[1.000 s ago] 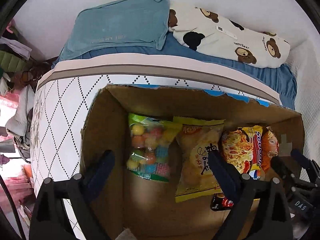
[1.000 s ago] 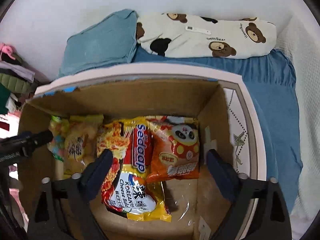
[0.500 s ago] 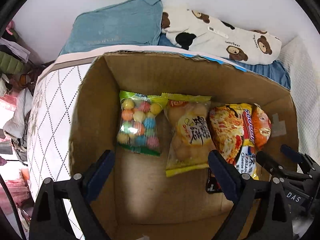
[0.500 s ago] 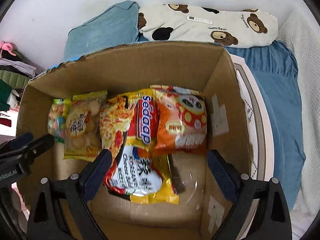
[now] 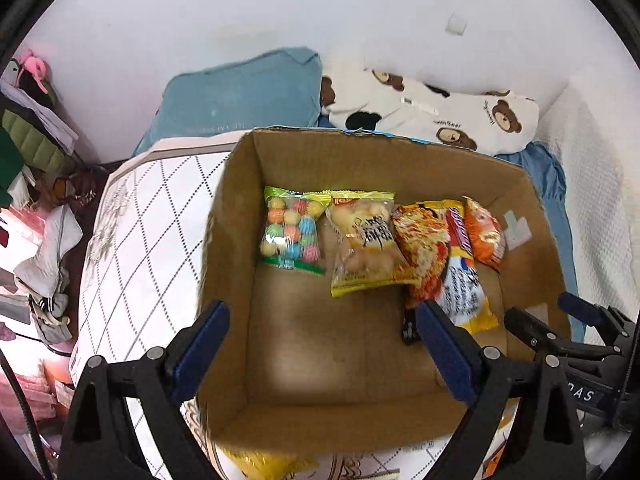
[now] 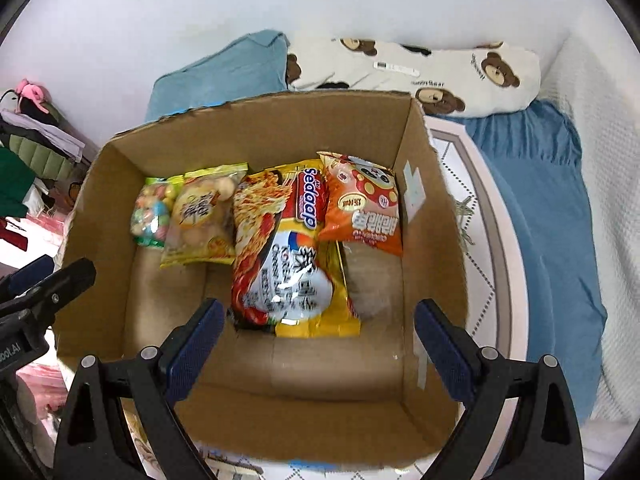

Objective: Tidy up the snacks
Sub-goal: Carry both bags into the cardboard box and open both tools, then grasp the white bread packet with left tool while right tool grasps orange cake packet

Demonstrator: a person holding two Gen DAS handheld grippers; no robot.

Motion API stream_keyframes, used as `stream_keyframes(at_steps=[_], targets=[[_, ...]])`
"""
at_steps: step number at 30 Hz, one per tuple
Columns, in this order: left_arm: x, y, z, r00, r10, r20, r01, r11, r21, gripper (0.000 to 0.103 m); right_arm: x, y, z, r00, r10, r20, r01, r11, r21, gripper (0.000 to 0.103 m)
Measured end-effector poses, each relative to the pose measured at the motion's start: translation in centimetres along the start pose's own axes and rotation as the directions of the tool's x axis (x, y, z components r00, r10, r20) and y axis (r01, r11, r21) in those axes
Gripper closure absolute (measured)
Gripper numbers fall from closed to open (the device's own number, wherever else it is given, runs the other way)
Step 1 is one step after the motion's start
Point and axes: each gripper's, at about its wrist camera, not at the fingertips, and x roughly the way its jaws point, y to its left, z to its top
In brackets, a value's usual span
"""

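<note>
Four snack packets [image 6: 276, 240] lined against cardboard box [image 5: 224, 216] far wall; yellow packet [image 5: 272, 462] outside near wall; jaws wide, empty.

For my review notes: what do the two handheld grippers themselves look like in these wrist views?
Both match: the left gripper and right gripper have black angular arms with triangular cut-outs and silver screw heads, each ending in a dark blue pad on the fingers. White lettering marks the body of each where it shows in the other's view. A thin black cable runs at the left view's lower left edge.
</note>
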Motion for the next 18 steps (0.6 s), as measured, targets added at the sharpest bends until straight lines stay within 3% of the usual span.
stream_keyframes(at_steps=[9, 18], targets=[[-5.4, -0.8, -4.5, 0.996, -0.028, 0.089, 0.027, 1.0, 0.016, 0.008, -5.9, 0.8, -4.7, 0.994, 0.001, 0.109, 0.001, 1.0, -0.018, 0.005], [-8.9, -0.8, -8.1, 0.992, -0.057, 0.113, 0.058, 0.998, -0.008, 0.008, -11.4, 1.4, -9.3, 0.979, 0.039, 0.198, -0.041, 0.999, 0.009, 0.005]])
